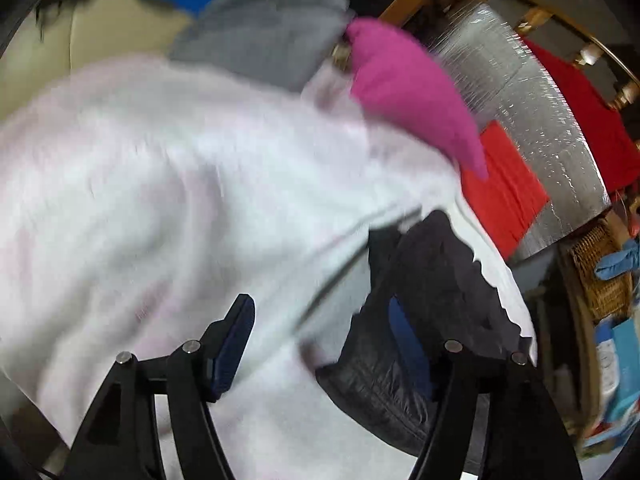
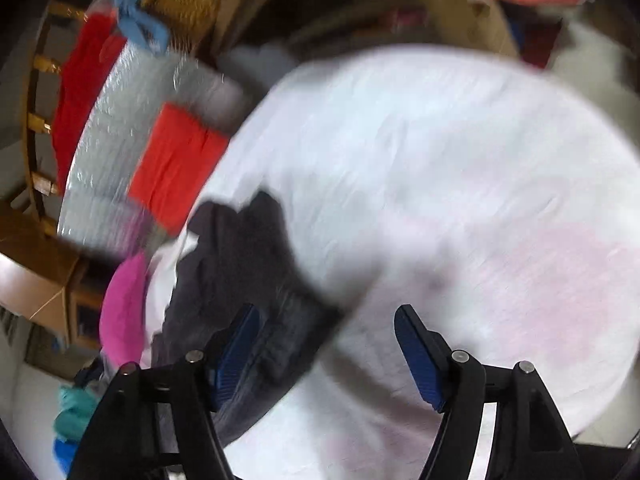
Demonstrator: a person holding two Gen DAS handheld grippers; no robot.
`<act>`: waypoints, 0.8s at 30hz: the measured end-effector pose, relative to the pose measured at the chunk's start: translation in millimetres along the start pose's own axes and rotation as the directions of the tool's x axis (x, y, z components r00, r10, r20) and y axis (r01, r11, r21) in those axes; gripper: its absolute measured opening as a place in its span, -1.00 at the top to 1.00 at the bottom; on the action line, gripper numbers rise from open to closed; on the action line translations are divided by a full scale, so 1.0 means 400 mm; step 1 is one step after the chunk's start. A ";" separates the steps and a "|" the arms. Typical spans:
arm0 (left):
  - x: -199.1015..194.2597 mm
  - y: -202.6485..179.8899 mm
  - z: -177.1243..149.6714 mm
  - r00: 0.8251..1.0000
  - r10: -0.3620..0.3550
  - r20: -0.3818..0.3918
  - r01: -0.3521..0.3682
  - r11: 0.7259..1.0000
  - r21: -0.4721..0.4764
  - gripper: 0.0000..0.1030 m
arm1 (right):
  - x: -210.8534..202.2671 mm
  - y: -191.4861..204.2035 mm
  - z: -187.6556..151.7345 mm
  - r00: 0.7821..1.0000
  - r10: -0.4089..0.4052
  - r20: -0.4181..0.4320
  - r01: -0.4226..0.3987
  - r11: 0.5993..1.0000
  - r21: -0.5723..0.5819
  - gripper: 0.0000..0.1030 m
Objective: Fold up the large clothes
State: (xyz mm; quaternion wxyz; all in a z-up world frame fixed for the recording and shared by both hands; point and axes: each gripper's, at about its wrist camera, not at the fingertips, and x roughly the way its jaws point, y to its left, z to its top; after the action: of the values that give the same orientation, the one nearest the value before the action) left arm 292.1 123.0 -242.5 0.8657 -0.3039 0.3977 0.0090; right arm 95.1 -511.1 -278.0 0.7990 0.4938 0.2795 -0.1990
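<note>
1. The left gripper [image 1: 320, 332] stands wide open with nothing between its fingers; its right finger is partly hidden against a dark garment [image 1: 432, 312].
2. The right gripper [image 2: 326, 344] also gapes, gripping nothing, with the dark garment [image 2: 248, 264] just behind its left finger.
3. A white cloth [image 1: 160, 184] (heavily blurred in both views) spreads under both tools, and the dark garment lies on it [image 2: 440, 184].
4. Beyond sit a pink piece [image 1: 408, 92] and a folded red item [image 2: 176, 164] on a silvery mat [image 1: 520, 92]; their edges are smeared.

One white sheet [image 1: 160, 184], one dark quilted garment [image 1: 432, 312], one pink cloth [image 1: 408, 92], one grey garment [image 1: 264, 40], two red-orange cloths [image 1: 508, 196], one wicker basket [image 1: 600, 272]
</note>
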 end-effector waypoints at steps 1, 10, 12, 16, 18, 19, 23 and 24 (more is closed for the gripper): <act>-0.013 -0.016 -0.001 1.000 -0.005 0.024 0.004 0.999 0.037 -0.41 | -0.013 0.010 0.005 0.999 0.039 0.021 -0.038 0.999 -0.020 -0.44; 0.060 -0.186 -0.103 0.997 0.069 -0.045 -0.042 0.898 0.437 -0.42 | 0.092 0.186 -0.069 0.992 0.021 -0.127 -0.059 0.950 -0.305 0.21; 0.141 -0.176 -0.125 0.970 0.208 -0.129 -0.122 0.869 0.480 -0.43 | 0.154 0.160 -0.065 0.984 -0.070 -0.164 0.023 0.962 -0.271 0.24; 0.185 -0.144 -0.113 0.960 0.190 -0.206 -0.093 0.910 0.405 -0.48 | 0.175 0.168 -0.052 0.975 -0.108 -0.196 0.054 0.963 -0.263 0.24; 0.164 -0.152 -0.102 0.967 0.189 -0.170 -0.105 0.905 0.411 -0.47 | 0.155 0.186 -0.036 0.978 -0.113 -0.174 0.060 0.957 -0.285 0.17; 0.150 -0.160 -0.100 0.974 0.178 -0.142 -0.105 0.905 0.411 -0.43 | 0.145 0.197 -0.030 0.982 -0.100 -0.159 0.051 0.956 -0.290 0.19; 0.126 -0.226 -0.111 0.989 0.130 -0.070 -0.082 0.879 0.470 -0.52 | 0.135 0.264 -0.002 0.991 -0.058 -0.118 0.012 0.934 -0.358 0.17; 0.134 -0.242 -0.119 0.988 0.144 -0.058 -0.096 0.862 0.499 -0.57 | 0.149 0.278 0.000 0.991 -0.064 -0.114 0.017 0.929 -0.371 0.14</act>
State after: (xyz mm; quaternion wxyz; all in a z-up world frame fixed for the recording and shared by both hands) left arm 321.1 6.4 -253.2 0.8928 -0.0473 0.4449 -0.0533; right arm 206.8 -465.6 -240.9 0.8544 0.3404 0.3711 -0.1282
